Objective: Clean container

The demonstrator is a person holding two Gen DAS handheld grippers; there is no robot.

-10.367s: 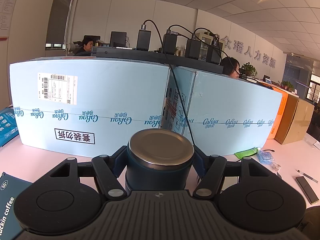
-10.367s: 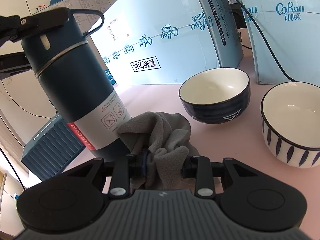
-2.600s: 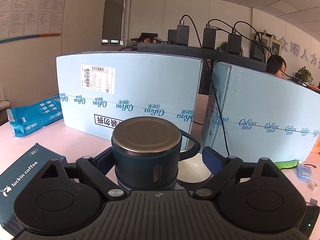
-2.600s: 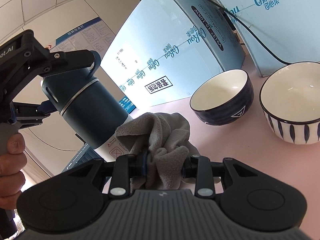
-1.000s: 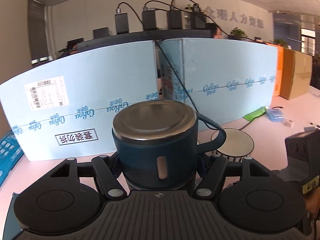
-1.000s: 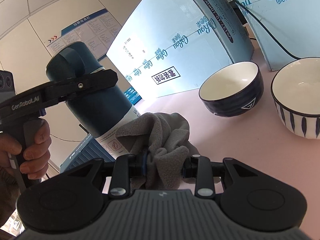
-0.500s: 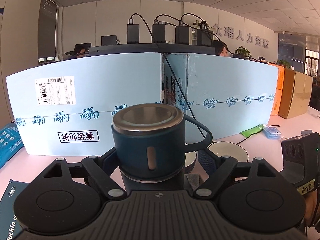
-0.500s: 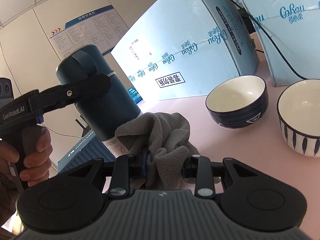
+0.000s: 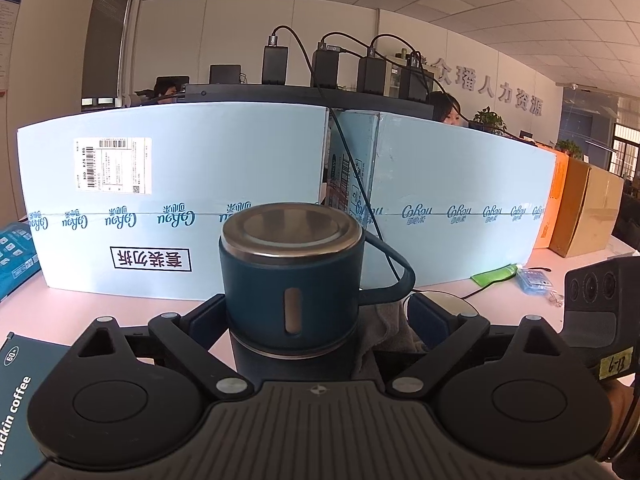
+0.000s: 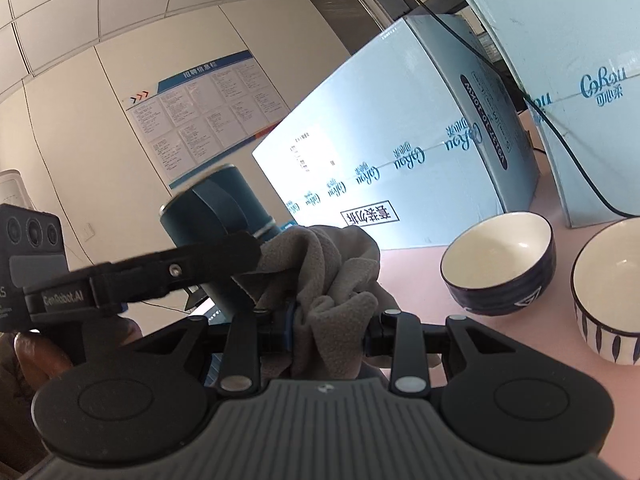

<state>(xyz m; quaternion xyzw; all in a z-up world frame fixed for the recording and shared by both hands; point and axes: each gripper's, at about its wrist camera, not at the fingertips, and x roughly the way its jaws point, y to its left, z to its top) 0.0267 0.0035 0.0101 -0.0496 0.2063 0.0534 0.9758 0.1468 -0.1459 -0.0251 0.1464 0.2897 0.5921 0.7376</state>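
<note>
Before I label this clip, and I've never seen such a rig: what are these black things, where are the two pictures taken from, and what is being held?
No robot here: a person holds a two-finger gripper in each hand, and a fisheye camera on each looks forward along its fingers. The left view shows the left gripper shut on a dark blue steel-topped flask. The right view shows the right gripper shut on a crumpled grey cloth, pressed against that flask's side. On the pink table stand a dark blue bowl and a white bowl with blue stripes, in front of pale blue cartons.
</note>
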